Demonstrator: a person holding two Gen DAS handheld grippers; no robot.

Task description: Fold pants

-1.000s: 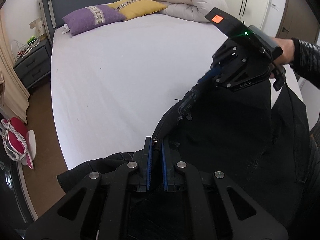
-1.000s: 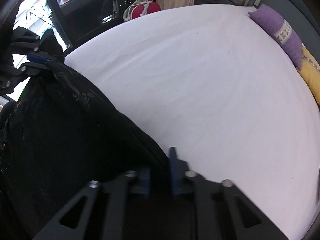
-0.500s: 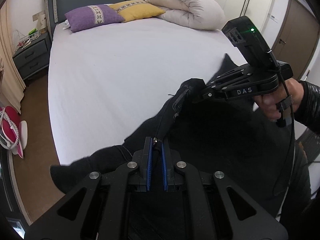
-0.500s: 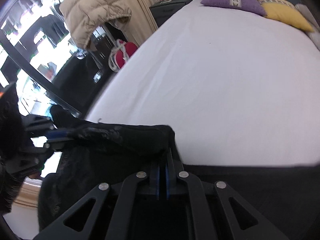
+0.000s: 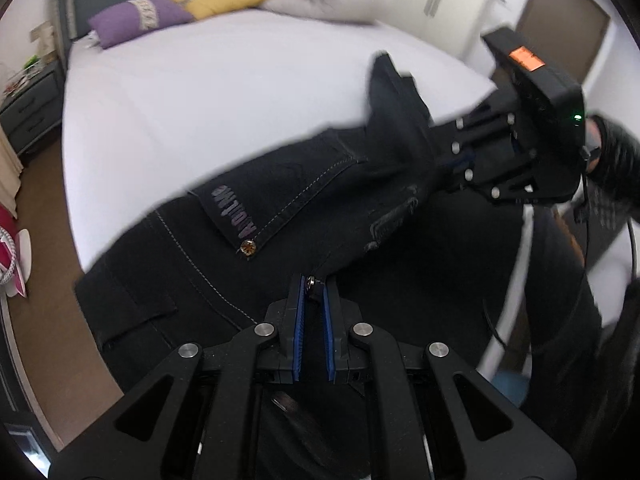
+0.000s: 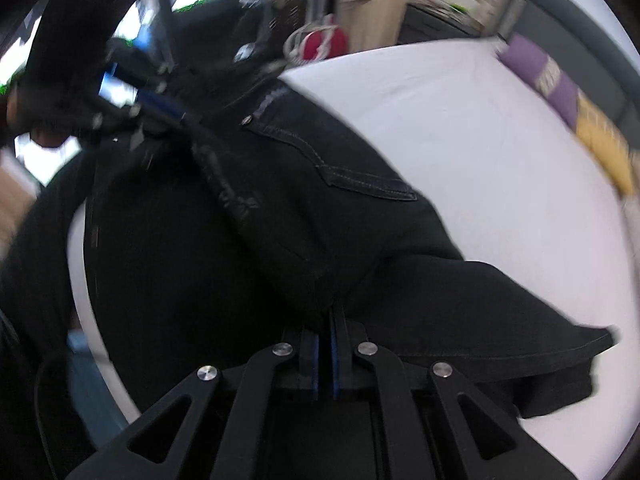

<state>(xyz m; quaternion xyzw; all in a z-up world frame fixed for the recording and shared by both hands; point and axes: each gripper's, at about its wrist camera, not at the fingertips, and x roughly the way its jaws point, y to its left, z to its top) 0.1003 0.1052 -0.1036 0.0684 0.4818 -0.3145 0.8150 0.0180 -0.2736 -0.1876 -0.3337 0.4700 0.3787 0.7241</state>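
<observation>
Both grippers are clamped on the black pants (image 5: 288, 216), the left gripper (image 5: 313, 294) near the zipper, the right gripper (image 5: 460, 168) at two o'clock. The pants hang over the bed (image 5: 224, 92). Thin pinches could slip, dropping the waistband crooked.

Upside-down print, approx "AIDILINE", on pants (image 5: 280, 216) pocket

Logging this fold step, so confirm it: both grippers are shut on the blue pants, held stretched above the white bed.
One thing is wrong: the pants are black, not blue, as the left wrist view shows. The rest stands: left gripper and right gripper are both shut on them above the white bed.
</observation>
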